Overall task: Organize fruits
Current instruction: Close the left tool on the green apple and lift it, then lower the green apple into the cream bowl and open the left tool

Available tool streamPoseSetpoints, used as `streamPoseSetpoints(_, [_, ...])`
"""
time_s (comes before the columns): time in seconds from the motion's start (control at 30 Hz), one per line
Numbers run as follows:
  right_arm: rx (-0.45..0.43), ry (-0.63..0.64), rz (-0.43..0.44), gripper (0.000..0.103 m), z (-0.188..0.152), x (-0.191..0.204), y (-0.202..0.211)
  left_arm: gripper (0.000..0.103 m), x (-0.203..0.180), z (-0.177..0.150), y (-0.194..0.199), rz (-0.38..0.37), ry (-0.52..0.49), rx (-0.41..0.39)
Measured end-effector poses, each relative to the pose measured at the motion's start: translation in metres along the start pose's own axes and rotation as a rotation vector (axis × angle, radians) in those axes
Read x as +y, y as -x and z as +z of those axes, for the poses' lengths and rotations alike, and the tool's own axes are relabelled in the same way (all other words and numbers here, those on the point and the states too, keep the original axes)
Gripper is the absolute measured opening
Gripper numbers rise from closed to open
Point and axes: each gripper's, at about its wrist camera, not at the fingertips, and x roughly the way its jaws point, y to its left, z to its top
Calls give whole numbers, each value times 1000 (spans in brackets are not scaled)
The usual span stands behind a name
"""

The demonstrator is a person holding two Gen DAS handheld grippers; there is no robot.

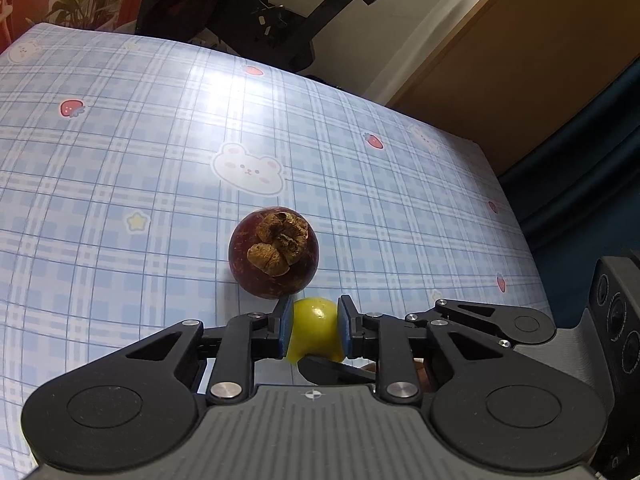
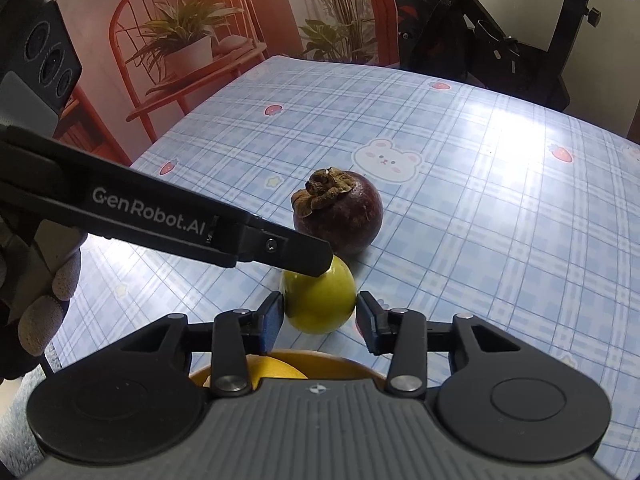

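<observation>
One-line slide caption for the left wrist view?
Left gripper clamps a small yellow-green fruit beside a mangosteen on the plaid tablecloth.

Small round yellow-green fruit [image 1: 314, 330] rests on the blue checked tablecloth [image 1: 120, 160], smooth and glossy, skin unbroken. Dark purple mangosteen [image 1: 274, 254] sits just behind it, close to touching, its dried brown calyx uppermost and tilted.

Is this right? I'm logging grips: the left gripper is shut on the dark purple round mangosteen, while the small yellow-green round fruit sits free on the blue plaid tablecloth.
Not quite. The left gripper is shut on the small yellow-green round fruit, not the dark purple round mangosteen, which sits free on the blue plaid tablecloth just beyond it. The left wrist view shows both blue pads pressed against the yellow-green fruit.
</observation>
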Motion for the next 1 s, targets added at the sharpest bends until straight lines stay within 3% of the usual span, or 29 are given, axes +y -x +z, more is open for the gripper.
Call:
streamPoseSetpoints(0.47, [-89,-2,7,42,-4,3,46,25,-33,0,32,-14,-74,-39])
streamPoseSetpoints(1.0, [-101,9,6,42,-36,6,88,25,-67,-26,41,-62,-155,18])
